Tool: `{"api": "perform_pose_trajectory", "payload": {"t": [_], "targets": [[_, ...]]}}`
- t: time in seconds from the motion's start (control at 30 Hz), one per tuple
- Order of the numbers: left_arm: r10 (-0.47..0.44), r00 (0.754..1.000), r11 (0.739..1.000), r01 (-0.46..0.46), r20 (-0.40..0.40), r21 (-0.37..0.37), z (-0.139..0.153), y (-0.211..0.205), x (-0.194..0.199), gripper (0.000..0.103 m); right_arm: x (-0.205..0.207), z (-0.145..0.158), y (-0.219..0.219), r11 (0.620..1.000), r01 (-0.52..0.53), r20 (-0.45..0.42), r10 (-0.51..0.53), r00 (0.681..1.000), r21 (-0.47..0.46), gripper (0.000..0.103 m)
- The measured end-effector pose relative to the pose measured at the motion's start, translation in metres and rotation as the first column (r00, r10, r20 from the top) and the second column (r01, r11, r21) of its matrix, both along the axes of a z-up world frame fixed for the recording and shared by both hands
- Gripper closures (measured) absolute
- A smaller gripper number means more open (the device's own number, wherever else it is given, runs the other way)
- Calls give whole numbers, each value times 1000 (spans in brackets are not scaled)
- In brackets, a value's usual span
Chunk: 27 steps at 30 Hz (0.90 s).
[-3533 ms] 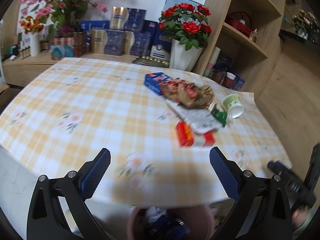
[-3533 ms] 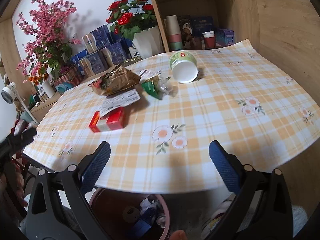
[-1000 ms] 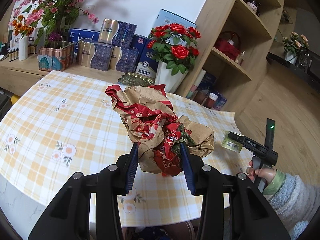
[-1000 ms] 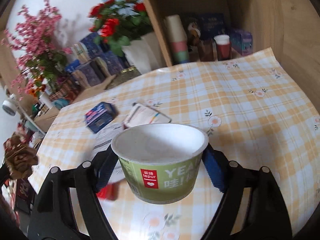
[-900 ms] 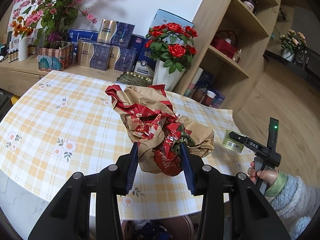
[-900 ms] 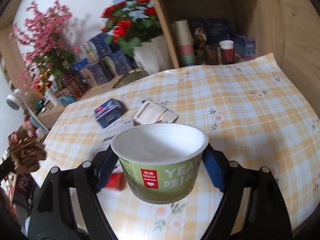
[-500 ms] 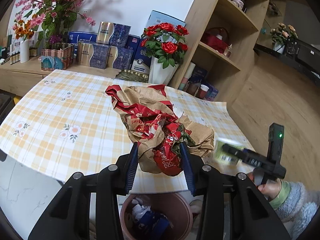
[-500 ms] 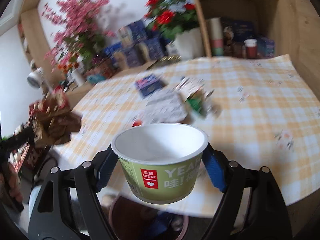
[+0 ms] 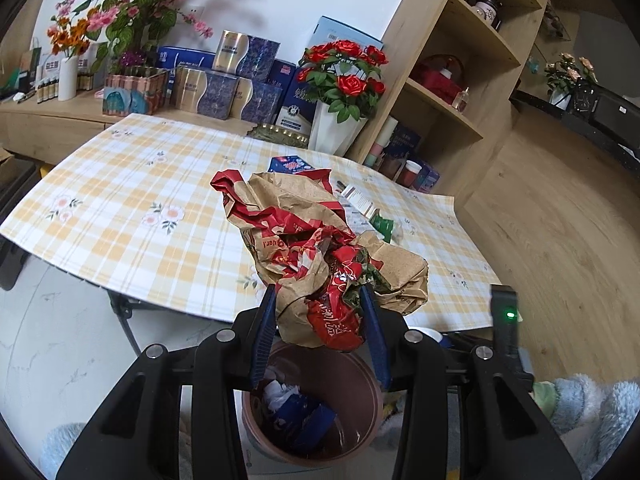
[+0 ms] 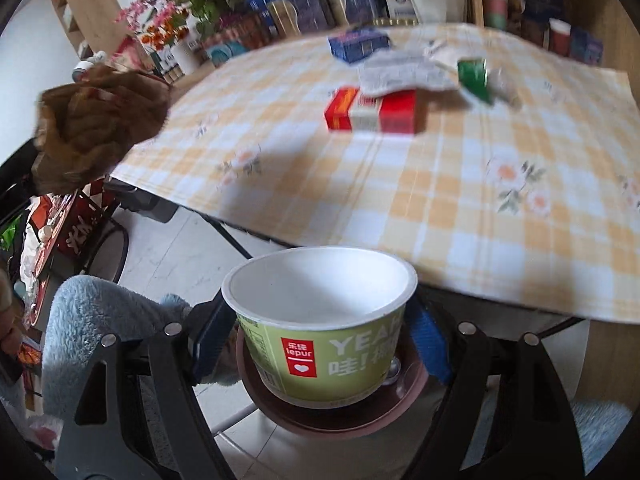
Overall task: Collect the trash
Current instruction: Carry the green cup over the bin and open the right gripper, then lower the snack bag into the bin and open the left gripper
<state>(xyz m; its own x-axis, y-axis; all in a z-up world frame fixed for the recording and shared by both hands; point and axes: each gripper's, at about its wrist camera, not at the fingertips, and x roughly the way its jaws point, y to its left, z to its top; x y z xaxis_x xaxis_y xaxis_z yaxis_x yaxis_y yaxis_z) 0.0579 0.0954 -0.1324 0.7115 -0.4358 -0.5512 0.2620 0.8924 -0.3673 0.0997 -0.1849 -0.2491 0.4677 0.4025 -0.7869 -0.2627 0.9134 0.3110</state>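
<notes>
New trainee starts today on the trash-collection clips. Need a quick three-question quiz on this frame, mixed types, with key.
1. True or false: the left gripper is shut on the crumpled paper bag.
2. What does the right gripper hold? A) red box B) green paper cup C) blue box
3. Fill in: both grippers hang above the brown ____, which already has trash in it.

Key:
1. True.
2. B, the green paper cup.
3. Bin. The red box and blue box lie on the table.

1. A home living or dining room: a table [image 9: 120, 208] under a yellow checked floral cloth fills the middle of the frame.
2. Upper right, wooden shelves [image 9: 460, 92] hold jars and cups.
3. Upper left, artificial flowers [image 9: 132, 8] and gift boxes [image 9: 224, 84] crowd a sideboard.
</notes>
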Motion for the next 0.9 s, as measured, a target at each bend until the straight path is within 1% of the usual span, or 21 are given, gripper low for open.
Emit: {"api": "perform_pose_trajectory", "payload": {"t": [0.17,0.2,0.23,0.3,0.4,0.57,0.73,0.83,0.9], "targets": [[12,1000,1000,-12,-8,4,-3,7,-7,63,9,-10,8,999,-5,-60,8,998,37,22],[13,1000,1000,-13,-9,5,-3,7,-7,63,11,-9,10,999,-9,-63,11,998,39,21],[12,1000,1000,-12,-10,7,-4,7,-9,63,12,-8,12,999,-14,-60,17,998,40,16],[10,1000,1000,-10,-13,6,-5,7,-10,63,13,-1,12,999,-15,-36,16,999,41,12],[0,1000,1000,0,-23,8,-8,4,-10,63,12,14,8,998,-10,7,9,1000,54,11],[-28,999,999,29,-31,17,-10,-6,-6,63,9,42,-15,995,53,82,-60,995,84,10],[-56,997,998,58,-43,26,-13,-16,-5,63,5,71,-53,979,154,149,-173,974,131,8],[-70,996,997,71,-52,37,-14,-22,-4,63,4,84,-72,970,204,189,-226,956,132,6],[-80,995,995,83,-61,47,-16,-26,-3,63,3,91,-80,968,222,215,-243,946,119,6]]}}
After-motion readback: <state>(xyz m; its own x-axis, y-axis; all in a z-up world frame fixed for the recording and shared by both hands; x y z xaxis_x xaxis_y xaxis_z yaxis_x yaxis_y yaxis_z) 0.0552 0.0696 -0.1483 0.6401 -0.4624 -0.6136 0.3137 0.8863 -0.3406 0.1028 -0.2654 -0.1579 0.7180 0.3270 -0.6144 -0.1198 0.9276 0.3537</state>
